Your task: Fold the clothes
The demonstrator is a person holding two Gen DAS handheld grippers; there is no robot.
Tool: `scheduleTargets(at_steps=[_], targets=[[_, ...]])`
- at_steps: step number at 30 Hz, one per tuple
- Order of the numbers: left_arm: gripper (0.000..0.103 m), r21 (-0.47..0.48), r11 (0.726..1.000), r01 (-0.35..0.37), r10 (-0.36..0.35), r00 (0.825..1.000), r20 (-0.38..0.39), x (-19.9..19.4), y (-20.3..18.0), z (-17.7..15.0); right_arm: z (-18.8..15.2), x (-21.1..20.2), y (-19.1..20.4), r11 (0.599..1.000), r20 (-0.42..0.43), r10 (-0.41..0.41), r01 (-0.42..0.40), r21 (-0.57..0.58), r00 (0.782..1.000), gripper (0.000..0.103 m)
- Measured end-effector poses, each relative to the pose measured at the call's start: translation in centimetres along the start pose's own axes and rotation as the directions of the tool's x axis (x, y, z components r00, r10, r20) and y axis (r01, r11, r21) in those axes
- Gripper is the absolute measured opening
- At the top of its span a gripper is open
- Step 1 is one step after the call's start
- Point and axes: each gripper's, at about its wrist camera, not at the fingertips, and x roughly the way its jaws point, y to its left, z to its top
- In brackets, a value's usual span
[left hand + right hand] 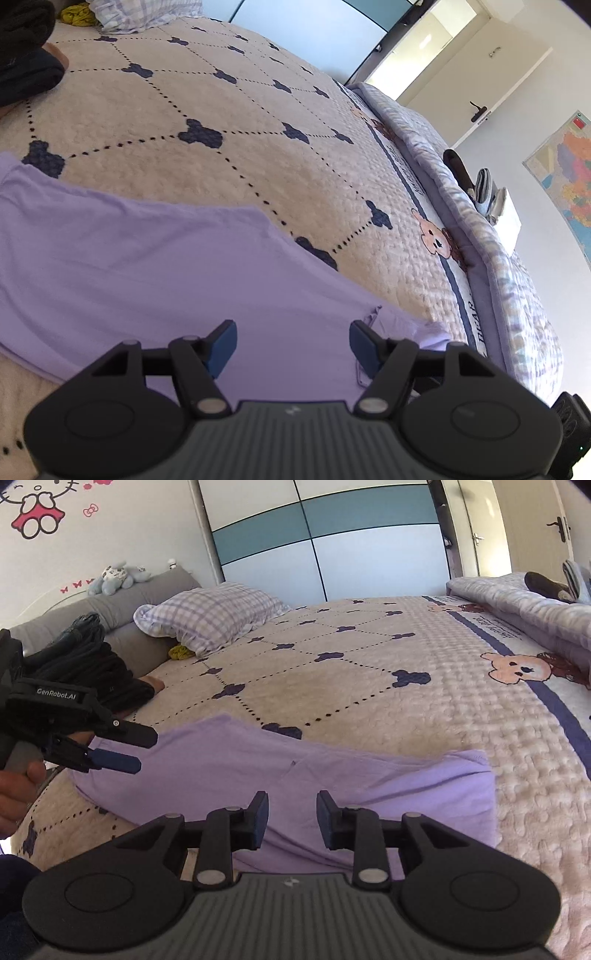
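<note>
I see lilac garment [280, 775] lying partly folded on bedspread [369, 686] | left gripper [293, 345] spread, holding nothing | right gripper [291, 818] apart, holding nothing | risk: pads catch one layer only, then fold goes crooked

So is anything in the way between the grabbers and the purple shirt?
No, nothing visible is. The purple shirt lies flat on the blanket, and both the right gripper and left gripper hover over it with open fingers. The pillow and dark clothes sit farther back.
</note>
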Motion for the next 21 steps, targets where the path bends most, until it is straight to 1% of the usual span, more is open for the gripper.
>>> scheduleTargets(at_steps=[2, 4, 6, 7, 8, 9, 11, 13, 16, 19, 20, 21], targets=[[0.069, 0.020, 1.000, 0.005, -0.005, 1.000, -0.023, 0.7, -0.9, -0.1, -0.5, 0.6, 0.5, 0.997, -0.033, 0.016, -0.018, -0.069, 0.999, 0.031], [0.069, 0.051, 0.999, -0.005, 0.007, 0.999, -0.042, 1.5, -1.9, -0.1, -1.2, 1.3, 1.2, 0.989, -0.057, -0.014, 0.005, -0.150, 0.998, 0.031], [0.069, 0.087, 0.996, -0.005, 0.010, 0.998, -0.058, 2.4, -3.3, 0.0, -1.7, 1.7, 1.3, 0.982, -0.061, -0.047, 0.035, -0.185, 0.997, 0.028], [0.069, 0.106, 0.994, 0.001, 0.006, 0.998, -0.064, 2.8, -4.0, 0.1, -1.9, 1.8, 1.3, 0.979, -0.061, -0.063, 0.049, -0.196, 0.996, 0.021], [0.069, 0.125, 0.992, 0.007, 0.002, 0.998, -0.069, 3.3, -4.7, 0.3, -2.0, 1.8, 1.2, 0.979, -0.060, -0.064, 0.051, -0.198, 0.996, 0.017], [0.069, 0.140, 0.990, 0.012, -0.001, 0.997, -0.076, 3.8, -5.4, 0.4, -2.0, 1.6, 1.0, 0.980, -0.062, -0.052, 0.039, -0.194, 0.997, 0.016], [0.069, 0.164, 0.986, 0.018, -0.002, 0.995, -0.097, 5.2, -6.6, 0.6, -2.1, 1.2, 0.9, 0.977, -0.064, -0.043, 0.029, -0.210, 0.997, 0.006], [0.069, 0.190, 0.982, 0.016, 0.008, 0.992, -0.125, 6.9, -7.9, 0.5, -2.2, 0.8, 0.8, 0.974, -0.062, -0.039, 0.024, -0.227, 0.997, 0.004], [0.069, 0.227, 0.974, -0.011, 0.048, 0.987, -0.156, 9.4, -9.3, 0.2, -2.4, 0.1, 0.7, 0.972, -0.051, -0.025, 0.012, -0.236, 0.998, 0.003], [0.067, 0.256, 0.965, -0.048, 0.090, 0.984, -0.154, 11.0, -10.0, -0.2, -3.0, -0.3, 0.9, 0.959, -0.040, -0.035, 0.022, -0.282, 0.999, 0.007], [0.062, 0.277, 0.959, -0.062, 0.106, 0.983, -0.148, 11.3, -10.4, -0.4, -3.2, -0.4, 1.0, 0.954, -0.031, -0.046, 0.035, -0.297, 0.998, 0.015], [0.054, 0.311, 0.947, -0.077, 0.126, 0.982, -0.141, 11.6, -10.8, -0.6, -3.4, -0.4, 1.1, 0.949, -0.021, -0.058, 0.048, -0.311, 0.998, 0.020]])
